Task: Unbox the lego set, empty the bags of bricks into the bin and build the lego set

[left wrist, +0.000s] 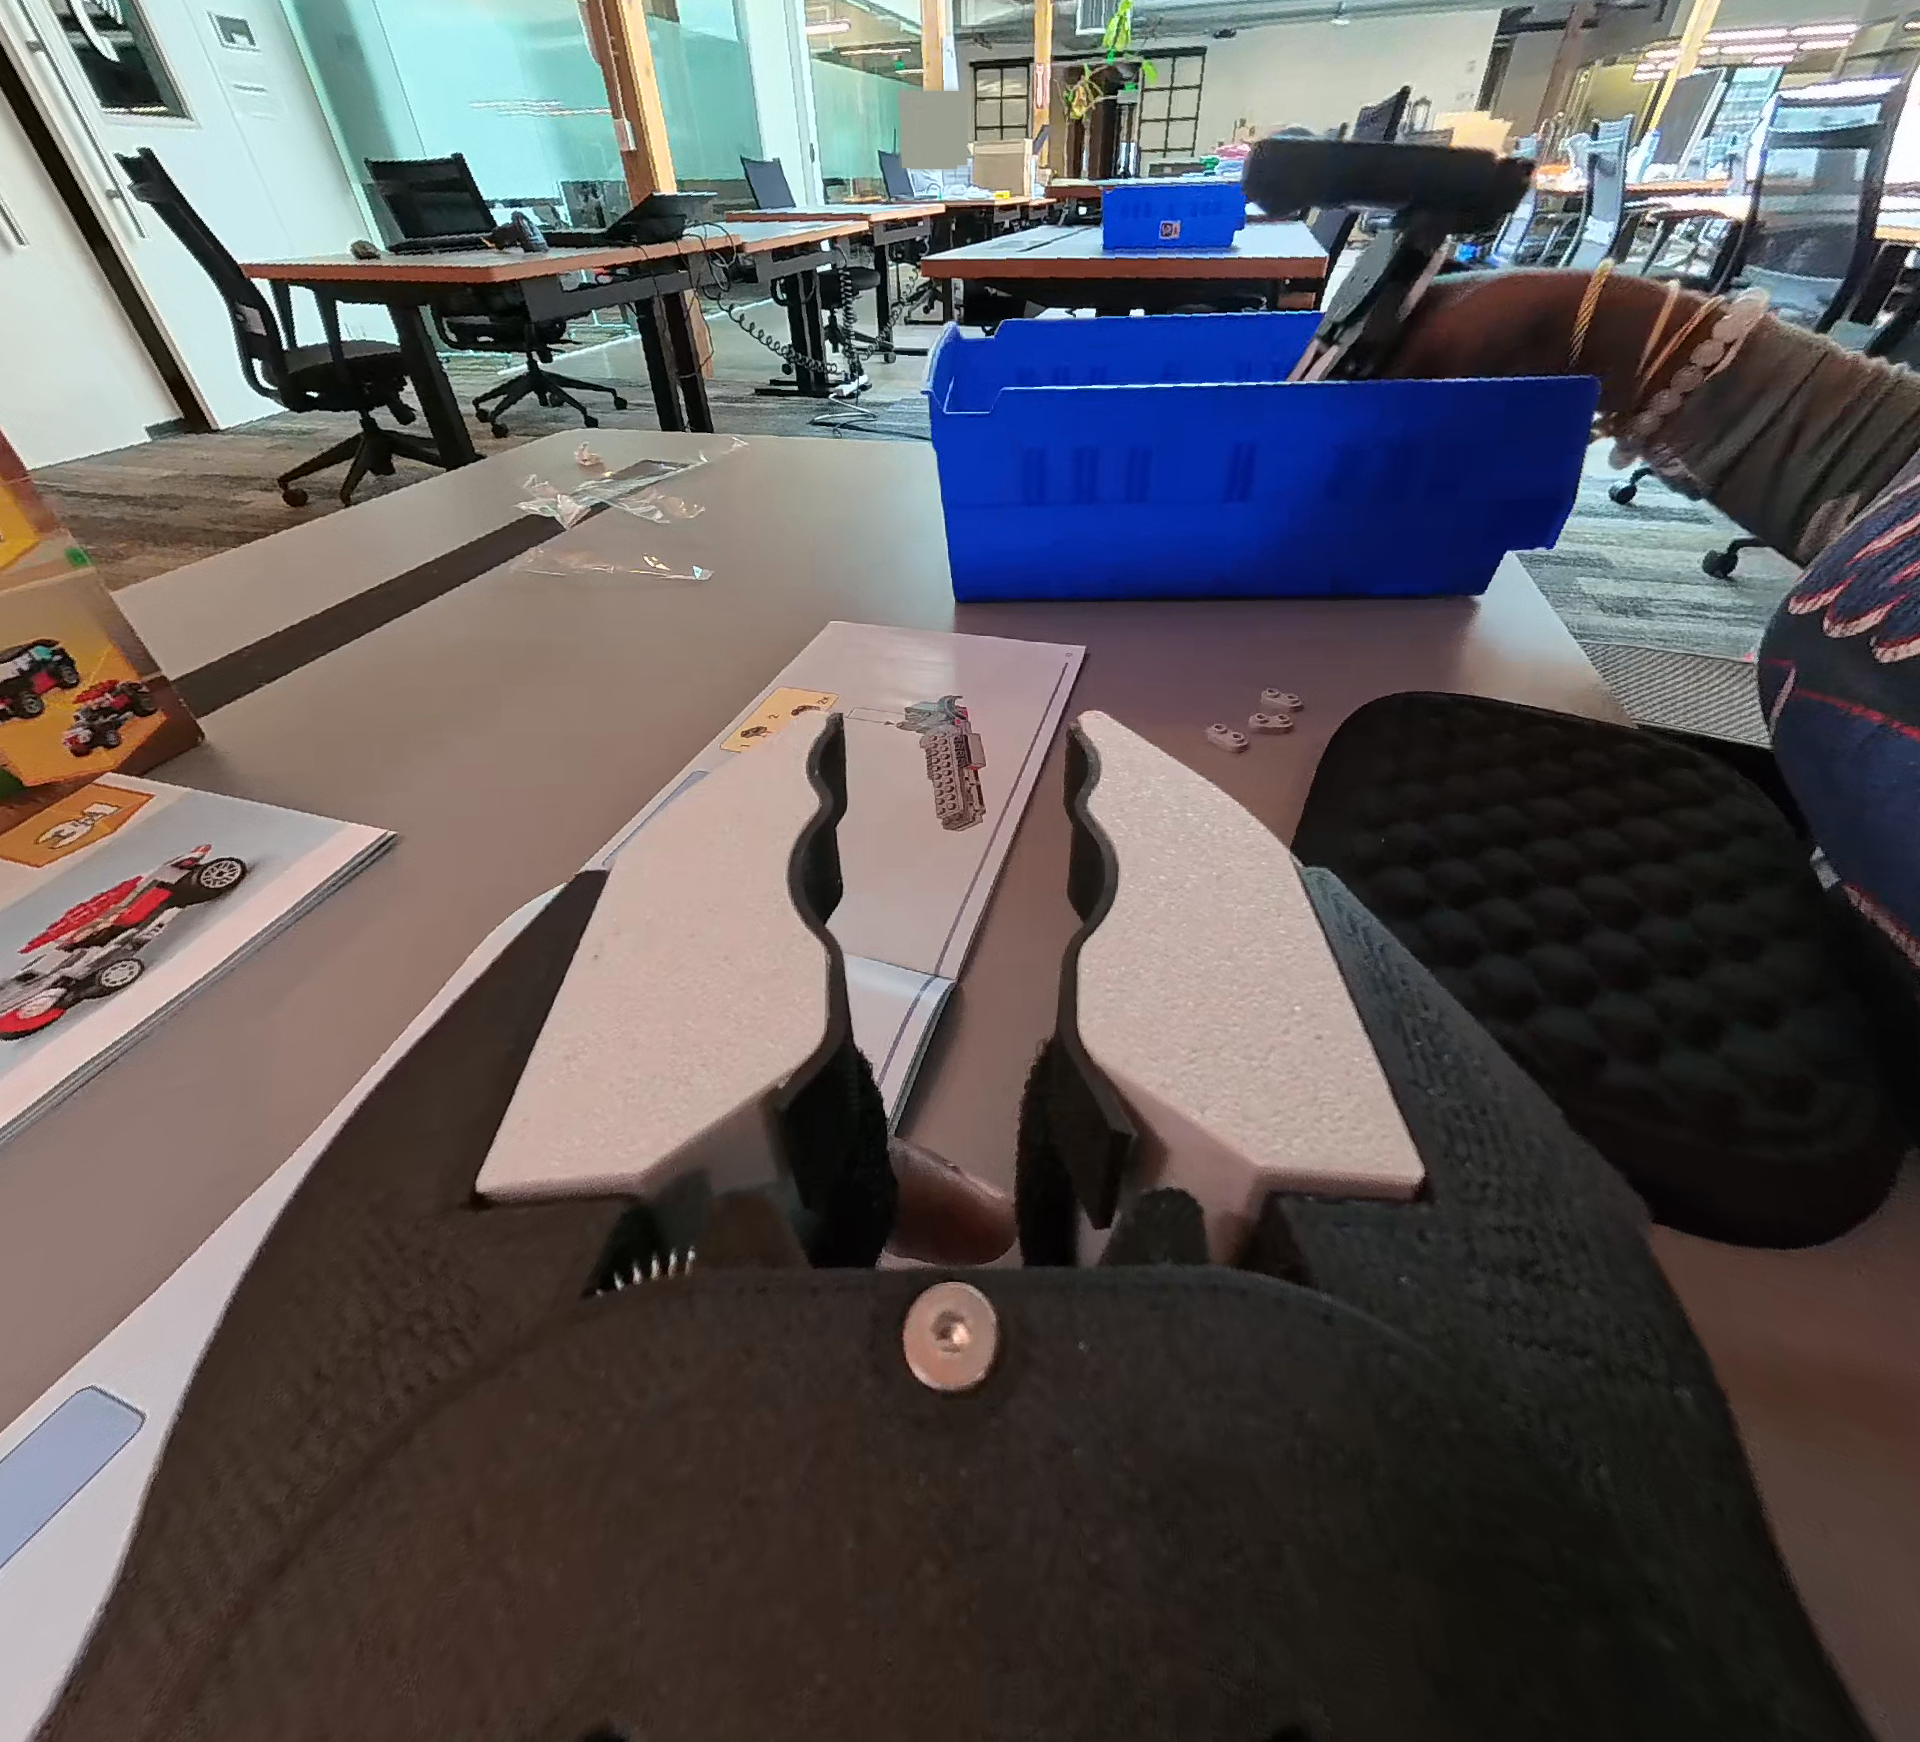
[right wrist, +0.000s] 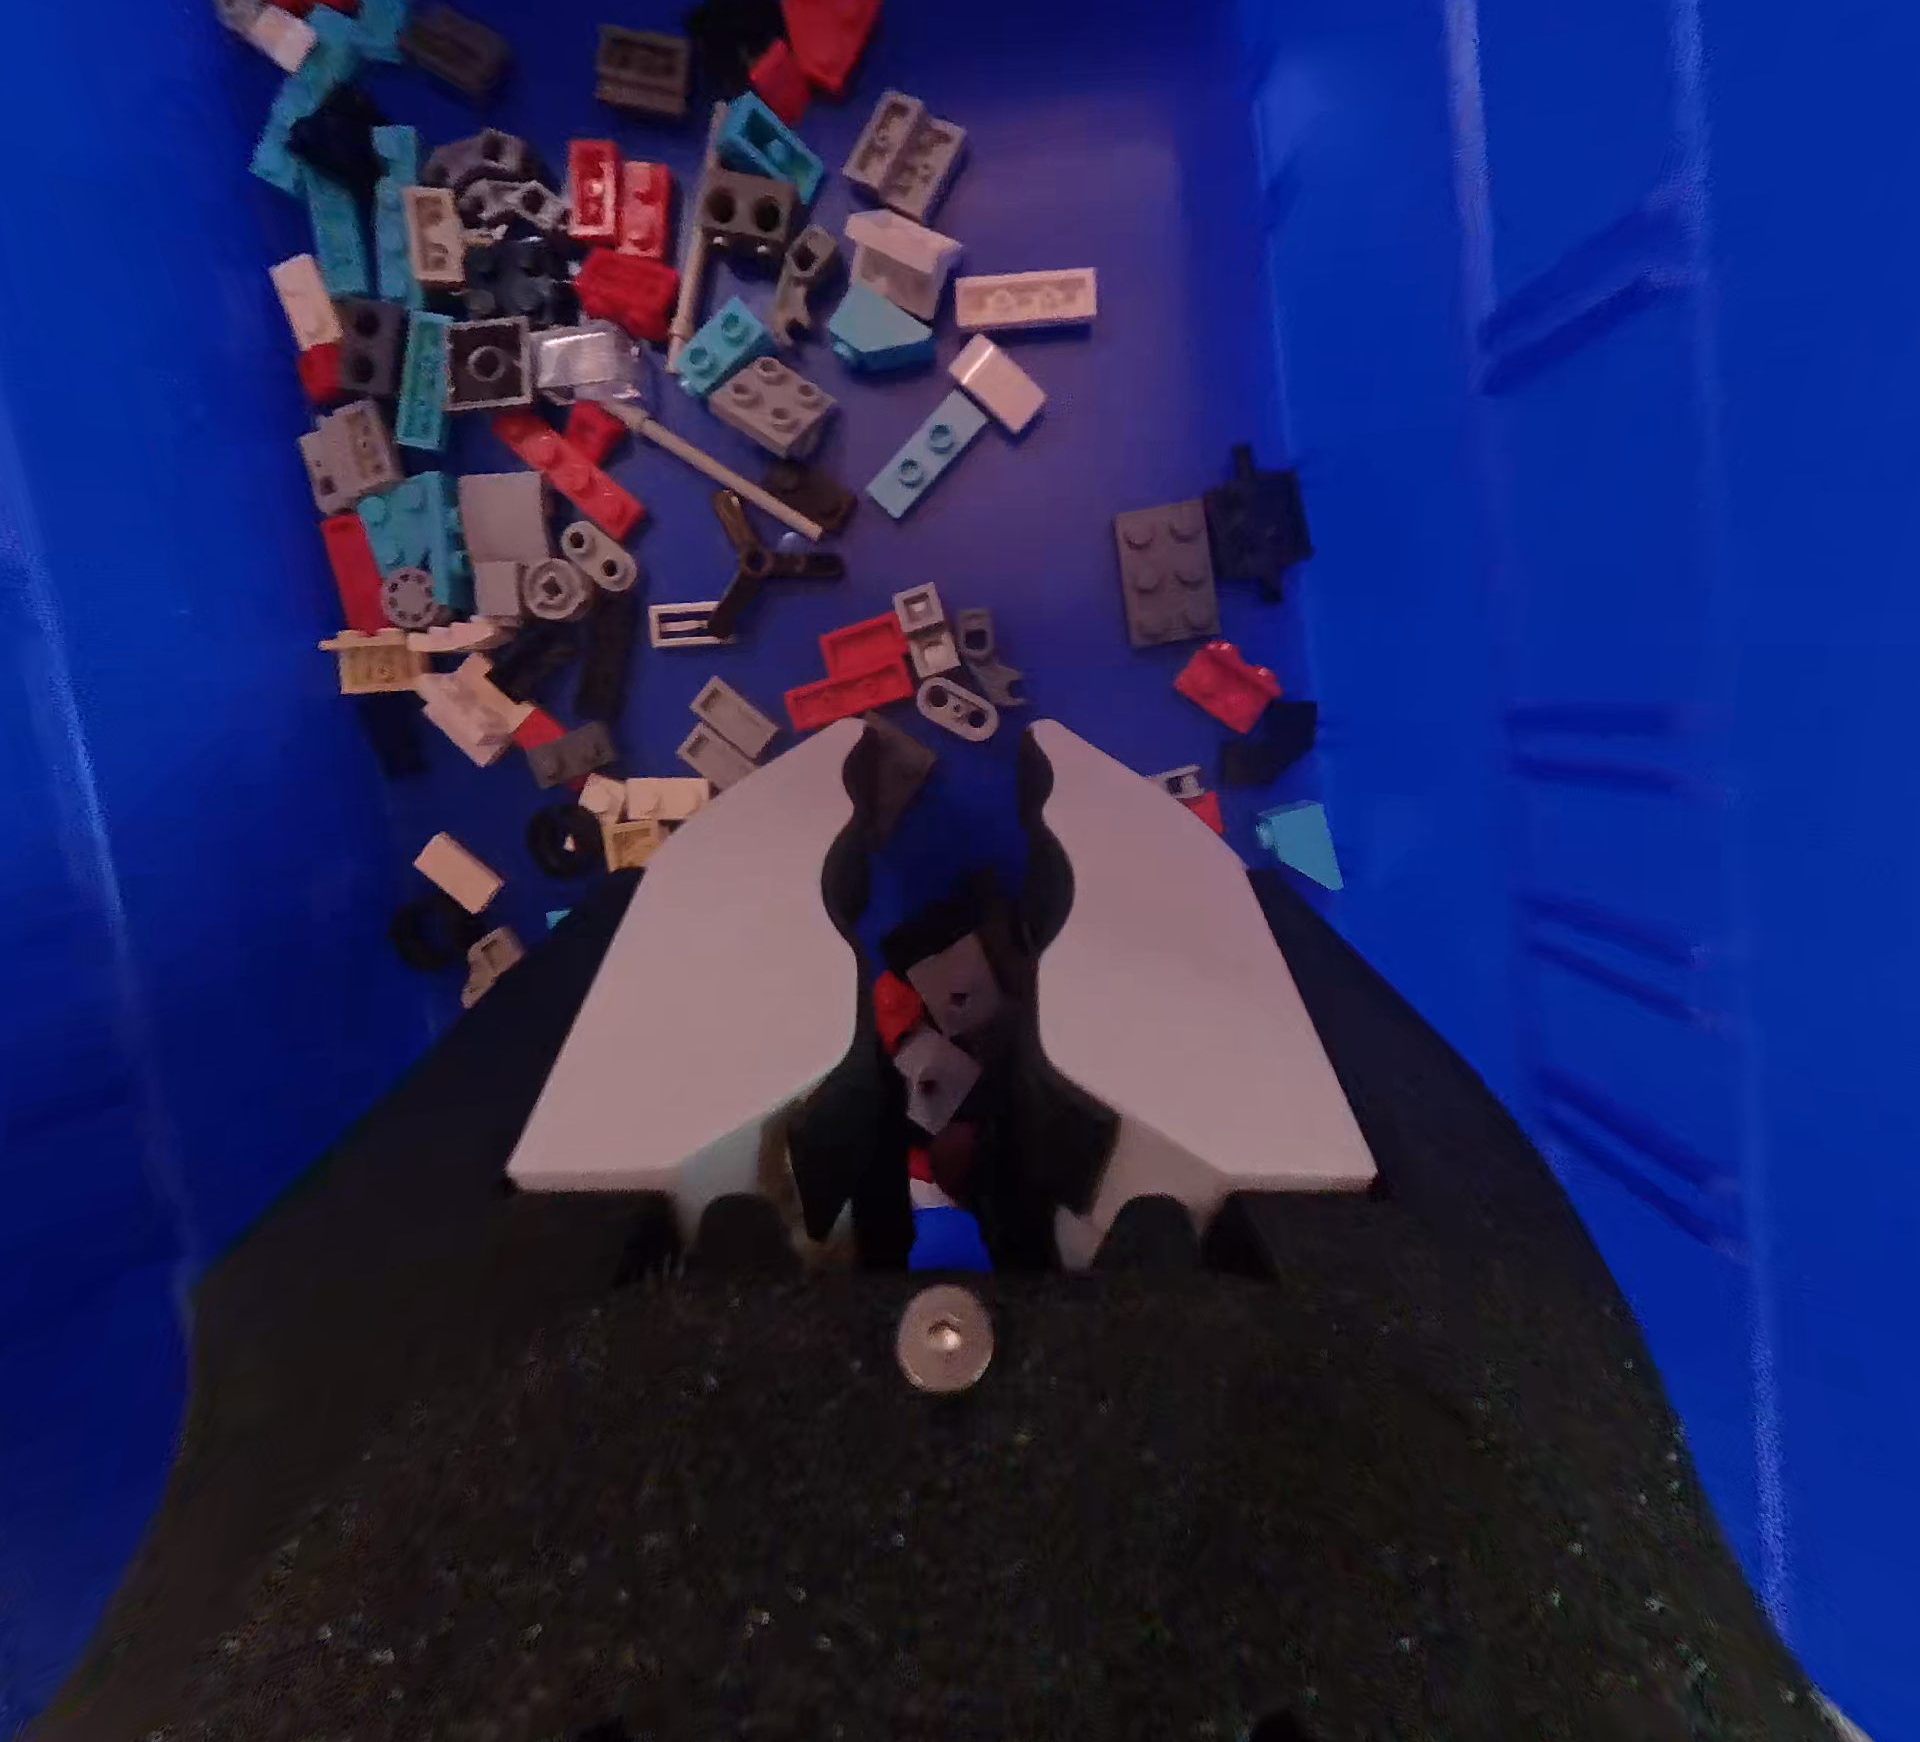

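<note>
Left wrist view: grey office table (left wrist: pixel 499 757), left claw (left wrist: pixel 956 736) open, empty; right claw (right wrist: pixel 945 736) parted in blue bin (right wrist: pixel 1558 445).

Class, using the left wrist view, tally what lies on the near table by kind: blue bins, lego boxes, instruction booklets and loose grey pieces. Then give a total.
Blue bin: 1
Lego box: 1
Instruction booklets: 2
Loose grey pieces: 3
Total: 7

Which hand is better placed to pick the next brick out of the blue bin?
Right. Its tongs are already down inside the blue bin, open just above the loose bricks. The left tongs hover outside, over the instruction booklet.
</note>
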A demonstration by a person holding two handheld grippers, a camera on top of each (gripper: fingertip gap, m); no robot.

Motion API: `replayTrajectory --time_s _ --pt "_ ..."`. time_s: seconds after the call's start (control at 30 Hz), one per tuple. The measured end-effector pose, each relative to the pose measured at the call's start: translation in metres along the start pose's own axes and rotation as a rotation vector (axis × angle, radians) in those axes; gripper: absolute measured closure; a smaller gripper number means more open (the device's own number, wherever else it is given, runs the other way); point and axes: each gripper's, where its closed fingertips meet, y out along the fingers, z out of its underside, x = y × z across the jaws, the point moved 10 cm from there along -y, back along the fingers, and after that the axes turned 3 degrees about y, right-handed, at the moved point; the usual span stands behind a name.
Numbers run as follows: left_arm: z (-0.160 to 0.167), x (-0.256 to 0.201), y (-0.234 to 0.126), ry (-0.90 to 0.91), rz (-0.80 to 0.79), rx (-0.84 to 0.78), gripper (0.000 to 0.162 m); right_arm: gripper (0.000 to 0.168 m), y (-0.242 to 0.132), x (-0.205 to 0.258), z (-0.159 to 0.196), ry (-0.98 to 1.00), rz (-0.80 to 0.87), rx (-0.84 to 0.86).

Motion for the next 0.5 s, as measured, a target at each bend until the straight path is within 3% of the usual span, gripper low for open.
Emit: replayTrajectory --time_s 0.2,0.37,0.5 --pt "-0.002 -0.003 0.001 0.015 0.022 0.004 0.122 0.142 0.006 0.001 -0.007 -0.005 0.018 0.043" --pt "-0.004 -0.005 0.001 0.026 0.033 -0.005 0.122 0.16 0.009 0.001 -0.01 -0.027 -0.004 0.089" --pt "-0.006 -0.007 0.001 0.035 0.031 -0.016 0.122 0.16 -0.01 0.001 -0.008 -0.007 -0.076 -0.046"
